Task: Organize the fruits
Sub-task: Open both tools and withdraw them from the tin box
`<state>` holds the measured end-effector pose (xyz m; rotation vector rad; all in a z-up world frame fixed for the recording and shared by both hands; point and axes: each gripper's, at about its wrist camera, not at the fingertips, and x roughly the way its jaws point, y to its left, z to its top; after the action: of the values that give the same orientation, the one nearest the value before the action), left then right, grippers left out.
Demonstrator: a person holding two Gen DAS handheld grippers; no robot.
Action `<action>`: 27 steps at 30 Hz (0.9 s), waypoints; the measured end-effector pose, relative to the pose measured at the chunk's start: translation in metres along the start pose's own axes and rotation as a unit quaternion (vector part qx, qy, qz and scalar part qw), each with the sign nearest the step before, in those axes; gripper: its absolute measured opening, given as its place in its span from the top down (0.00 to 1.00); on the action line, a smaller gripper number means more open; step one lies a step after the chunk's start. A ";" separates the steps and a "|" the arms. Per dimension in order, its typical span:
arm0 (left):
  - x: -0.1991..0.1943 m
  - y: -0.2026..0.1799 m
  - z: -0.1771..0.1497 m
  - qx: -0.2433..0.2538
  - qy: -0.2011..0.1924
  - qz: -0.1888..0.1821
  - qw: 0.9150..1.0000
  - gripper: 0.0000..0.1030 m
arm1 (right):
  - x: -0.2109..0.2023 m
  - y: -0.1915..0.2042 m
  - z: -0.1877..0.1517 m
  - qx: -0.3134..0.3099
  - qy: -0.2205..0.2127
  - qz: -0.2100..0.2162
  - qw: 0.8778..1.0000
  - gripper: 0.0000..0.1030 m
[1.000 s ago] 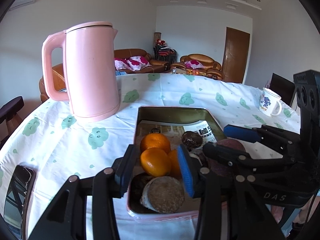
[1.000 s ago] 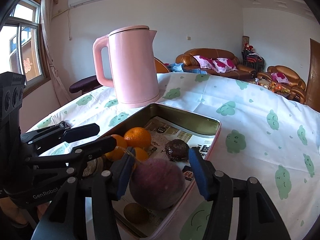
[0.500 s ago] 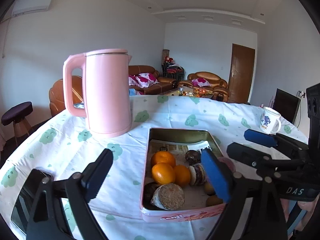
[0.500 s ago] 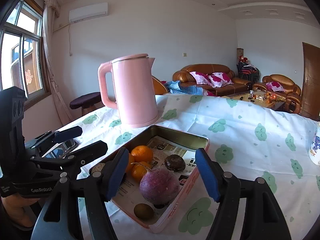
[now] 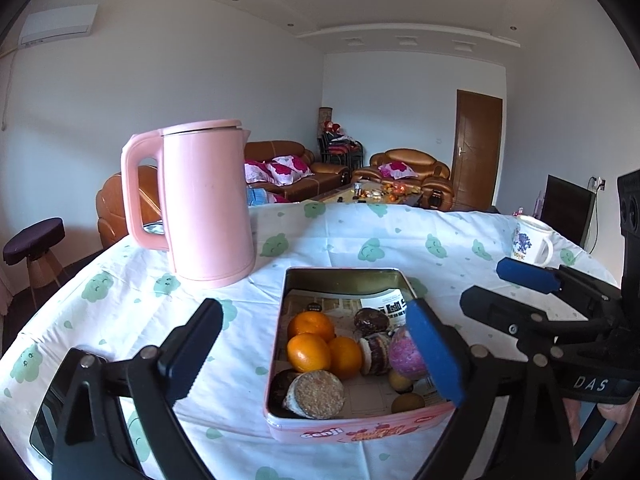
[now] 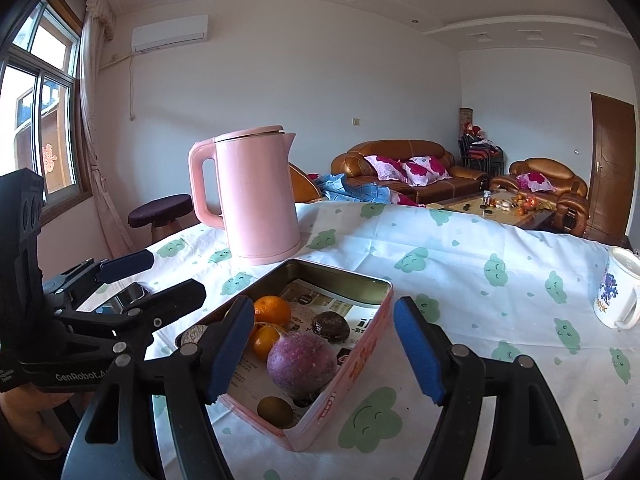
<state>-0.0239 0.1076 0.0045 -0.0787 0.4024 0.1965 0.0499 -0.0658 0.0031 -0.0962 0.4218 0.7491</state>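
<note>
A living room with brown sofas and a wooden door lies behind a table covered by a white tablecloth (image 5: pixel 360 236) printed with green clouds. The pink tin (image 5: pixel 340 432) rests on this cloth and serves as the reference point.

Contents of the tin: three oranges (image 5: pixel 310 352) sit toward its left side; a purple fruit (image 6: pixel 301 360) lies toward its right side; a round brown cake (image 5: pixel 316 394) occupies the near left corner; a small brown fruit (image 6: pixel 275 411) lies in the near right corner; a dark round fruit (image 6: pixel 330 326) sits behind the purple fruit. Printed paper lines the bottom.

A pink kettle (image 5: pixel 204 208) stands upright behind the tin, to its left. A white mug (image 6: pixel 616 296) stands well to the right of the tin.

Left gripper (image 5: pixel 316 356): jaws spread wide, nothing held, positioned in front of the tin.

Right gripper (image 6: pixel 324 348): jaws opening, no pad contact with the purple fruit seen between them, nothing held.
</note>
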 end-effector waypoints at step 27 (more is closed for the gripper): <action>-0.003 -0.014 0.002 0.019 0.001 0.000 1.000 0.04 | -0.023 -0.020 0.000 0.023 -0.021 -0.029 0.999 0.28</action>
<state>-0.0231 0.0932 0.0083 -0.0417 0.4081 0.1894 0.0486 -0.0958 0.0115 -0.0502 0.3945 0.6836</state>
